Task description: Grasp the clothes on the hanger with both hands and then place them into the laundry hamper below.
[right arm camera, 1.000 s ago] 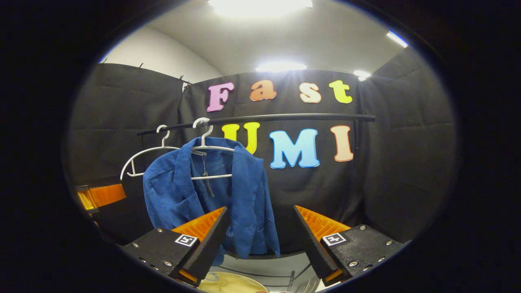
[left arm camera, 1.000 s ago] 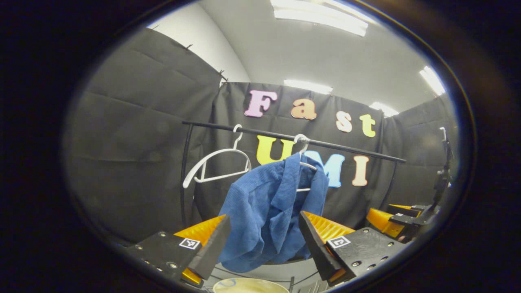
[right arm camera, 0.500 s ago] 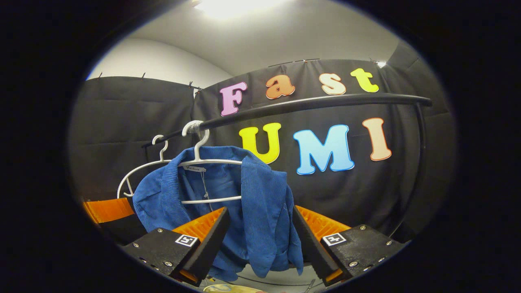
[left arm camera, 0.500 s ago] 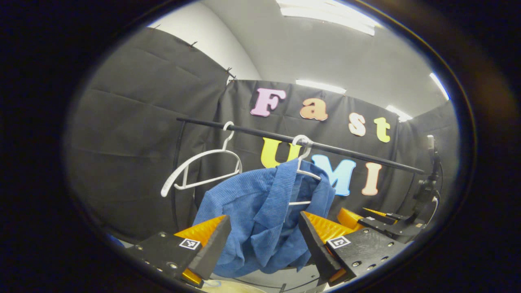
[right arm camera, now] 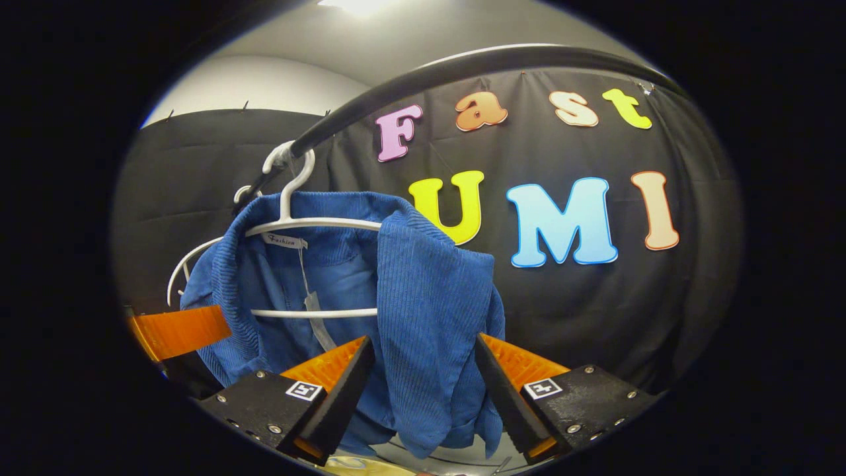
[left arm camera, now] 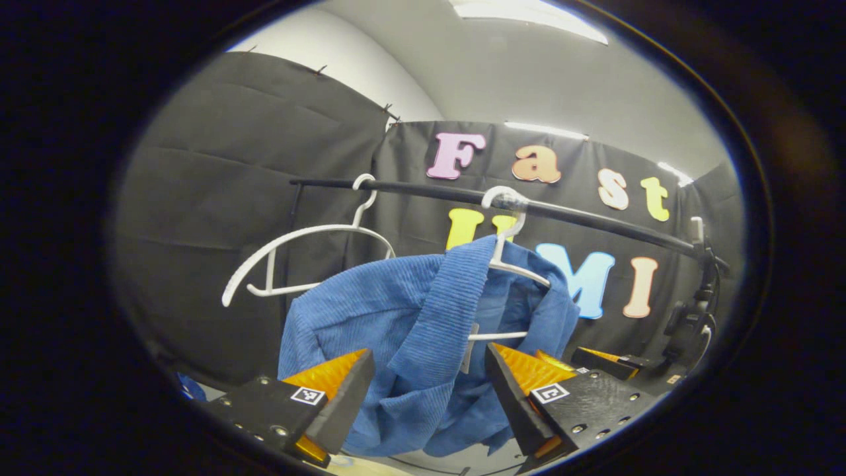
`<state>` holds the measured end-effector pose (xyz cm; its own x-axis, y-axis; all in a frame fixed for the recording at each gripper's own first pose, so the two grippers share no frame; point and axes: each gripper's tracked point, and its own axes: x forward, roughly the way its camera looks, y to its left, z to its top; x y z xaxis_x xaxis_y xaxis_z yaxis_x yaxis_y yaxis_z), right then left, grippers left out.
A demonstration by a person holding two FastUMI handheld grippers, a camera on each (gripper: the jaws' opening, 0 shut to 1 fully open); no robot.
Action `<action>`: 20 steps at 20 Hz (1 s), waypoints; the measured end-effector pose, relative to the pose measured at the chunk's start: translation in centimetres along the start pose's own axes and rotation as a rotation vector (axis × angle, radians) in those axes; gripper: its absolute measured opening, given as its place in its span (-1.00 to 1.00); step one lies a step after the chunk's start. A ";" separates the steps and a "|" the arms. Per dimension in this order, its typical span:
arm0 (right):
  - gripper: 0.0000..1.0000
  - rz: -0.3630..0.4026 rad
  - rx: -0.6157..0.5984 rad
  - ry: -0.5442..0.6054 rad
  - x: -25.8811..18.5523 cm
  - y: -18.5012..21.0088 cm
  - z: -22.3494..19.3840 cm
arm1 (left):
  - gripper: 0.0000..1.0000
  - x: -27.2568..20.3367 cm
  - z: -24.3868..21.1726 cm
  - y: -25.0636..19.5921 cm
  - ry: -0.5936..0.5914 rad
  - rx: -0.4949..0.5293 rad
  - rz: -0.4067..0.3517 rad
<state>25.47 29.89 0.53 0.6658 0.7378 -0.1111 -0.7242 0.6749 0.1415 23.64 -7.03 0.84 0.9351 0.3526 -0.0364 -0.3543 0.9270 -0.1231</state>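
Item: blue jacket (left arm camera: 423,330), ribbed fabric, draped open-fronted on a white hanger (right arm camera: 297,221) hooked over the black rail (left arm camera: 581,218). It hangs near both cameras, at the left part of the rail in the right gripper view.

Item: empty white hanger (left arm camera: 297,254), on the same rail, just left of the jacket in the left gripper view.

Item: left hand-held gripper (left arm camera: 429,390). Fingers apart, the jacket's left shoulder and front panel hanging in the gap; neither pad presses the cloth.

Item: right hand-held gripper (right arm camera: 423,390). Fingers apart, the jacket's right front panel hanging in the gap; contact with the pads cannot be told.

Item: laundry hamper. A pale edge at the bottom of both views may be its rim; too little shows to say.

Stage, judged: approach to the two-handed grasp; nothing yet clamped.

Risks, judged:
- Closing on a single loose fold may let the cloth slide out under its own weight.
- Pulling down before the shoulders clear the hanger could drag that hanger off the rail.
- The neck label and tag string may snag.
- Uneven grips would leave one side trailing outside the hamper.
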 end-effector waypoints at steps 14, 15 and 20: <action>0.81 0.072 0.020 0.080 3.8 0.1 -3.8 | 0.17 4.5 -3.6 0.0 0.039 -0.023 0.116; 0.69 0.074 0.039 0.083 4.0 -0.4 -3.7 | 0.02 4.4 -3.8 -0.8 0.048 -0.038 0.080; -0.67 0.140 0.129 0.096 4.0 0.3 -3.9 | -0.81 2.9 -3.5 -2.6 0.045 -0.055 -0.026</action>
<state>27.18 33.10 -3.69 0.5354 0.8264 -0.1742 -0.7755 0.5627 0.2863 27.35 -8.84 -2.42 0.9437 0.3215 -0.0772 -0.3304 0.9267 -0.1793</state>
